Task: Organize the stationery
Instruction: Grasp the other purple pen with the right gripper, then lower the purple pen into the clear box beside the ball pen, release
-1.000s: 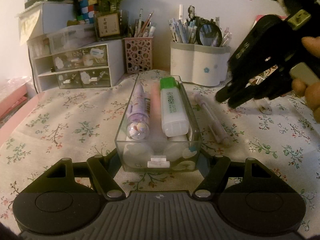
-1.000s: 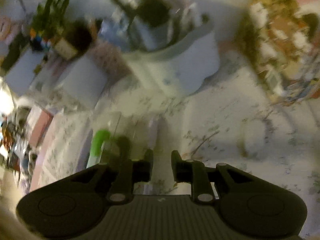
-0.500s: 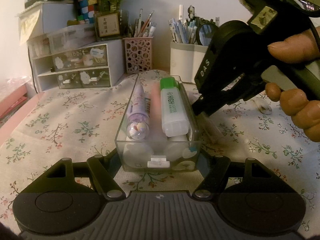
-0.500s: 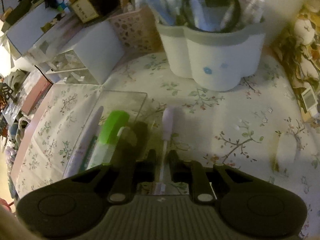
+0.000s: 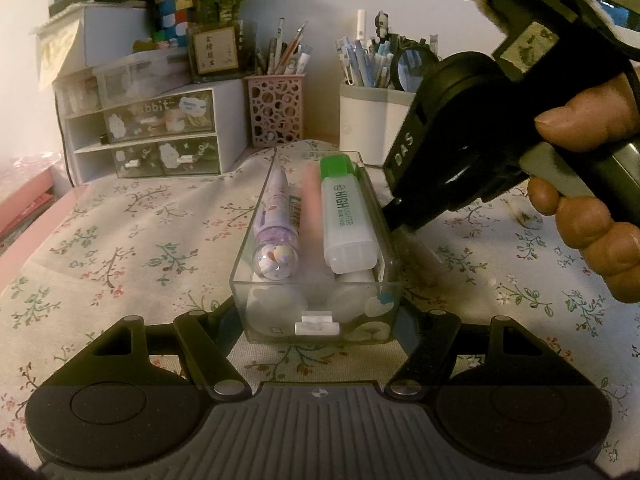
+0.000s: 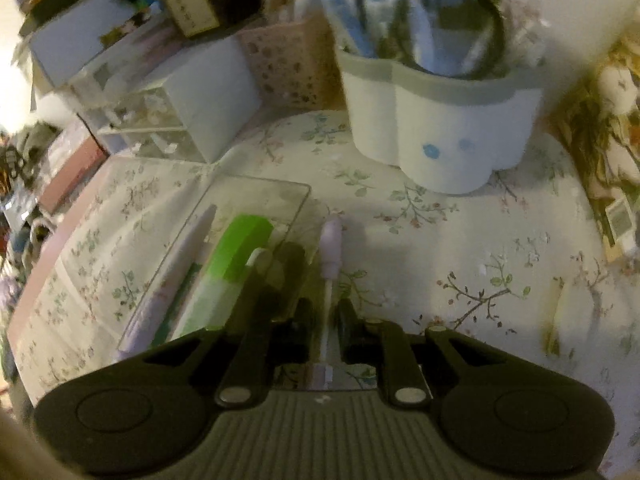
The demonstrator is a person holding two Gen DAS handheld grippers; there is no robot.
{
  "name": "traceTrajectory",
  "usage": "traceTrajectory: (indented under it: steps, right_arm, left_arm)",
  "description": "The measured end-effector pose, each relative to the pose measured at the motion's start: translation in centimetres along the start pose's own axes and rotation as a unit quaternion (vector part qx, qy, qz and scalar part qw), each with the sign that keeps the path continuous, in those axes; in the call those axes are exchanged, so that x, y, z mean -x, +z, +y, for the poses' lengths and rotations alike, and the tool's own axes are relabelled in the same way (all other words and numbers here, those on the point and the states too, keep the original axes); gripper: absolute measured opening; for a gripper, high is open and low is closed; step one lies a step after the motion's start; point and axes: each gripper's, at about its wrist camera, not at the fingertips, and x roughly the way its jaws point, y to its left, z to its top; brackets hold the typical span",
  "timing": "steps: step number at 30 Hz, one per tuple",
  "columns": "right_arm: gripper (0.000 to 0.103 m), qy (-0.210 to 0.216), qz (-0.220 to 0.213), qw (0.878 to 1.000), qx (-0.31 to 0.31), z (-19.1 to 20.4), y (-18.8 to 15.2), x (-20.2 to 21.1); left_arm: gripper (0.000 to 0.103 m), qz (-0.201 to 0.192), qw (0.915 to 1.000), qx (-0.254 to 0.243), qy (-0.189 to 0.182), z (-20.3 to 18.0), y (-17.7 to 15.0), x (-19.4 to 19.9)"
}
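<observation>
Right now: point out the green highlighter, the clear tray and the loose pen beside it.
green highlighter (image 5: pixel 347 216), left wrist view, on its printed barrel.
clear tray (image 5: pixel 320 312), left wrist view, on its near end wall.
loose pen (image 6: pixel 331 242), right wrist view, on its lilac cap.

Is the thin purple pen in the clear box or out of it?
Out. The purple pen lies on the flowered cloth beside the clear box, between the right gripper's fingers.

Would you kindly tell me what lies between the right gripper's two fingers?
The purple-capped pen on the tablecloth lies between them, beside the clear tray, in the right wrist view.
</observation>
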Motion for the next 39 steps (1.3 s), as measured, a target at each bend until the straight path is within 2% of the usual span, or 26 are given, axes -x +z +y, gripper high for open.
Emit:
traceTrajectory:
  steps: [6,13,19,24,27,29,34,39]
  right_arm:
    - [0.020,0.013,-0.013,0.999,-0.033,-0.9,-0.4,0.5]
    - [0.020,0.022,-0.071,0.996,-0.044,-1.8,-0.7,3.5]
    - [0.020,0.046,-0.121,0.989,-0.069,-2.1,-0.2,6.7]
    - [0.020,0.083,-0.135,0.984,-0.083,-1.1,0.8,8.7]
    - [0.020,0.116,-0.129,0.981,-0.092,0.1,1.4,9.1]
    - [0.020,0.125,-0.107,0.980,-0.111,1.3,1.6,8.2]
    - [0.020,0.104,-0.065,0.985,-0.121,3.7,1.8,5.4]
    - [0.020,0.088,-0.038,0.988,-0.119,4.4,1.8,4.0]
  left_arm:
    - [0.072,0.000,1.0000,0.000,0.000,0.0,0.0,0.0]
    - [0.072,0.000,1.0000,0.000,0.000,0.0,0.0,0.0]
    - [0.072,0.000,1.0000,-0.001,0.000,0.0,0.0,0.0]
    - [0.072,0.000,1.0000,-0.001,0.001,0.0,0.0,0.0]
    - [0.072,0.000,1.0000,-0.001,0.001,0.1,0.0,0.0]
    - [0.072,0.000,1.0000,-0.002,0.001,0.1,0.0,0.0]
    - [0.072,-0.001,1.0000,-0.003,0.001,0.1,0.0,0.0]
    - [0.072,-0.001,1.0000,-0.003,0.001,0.1,0.0,0.0]
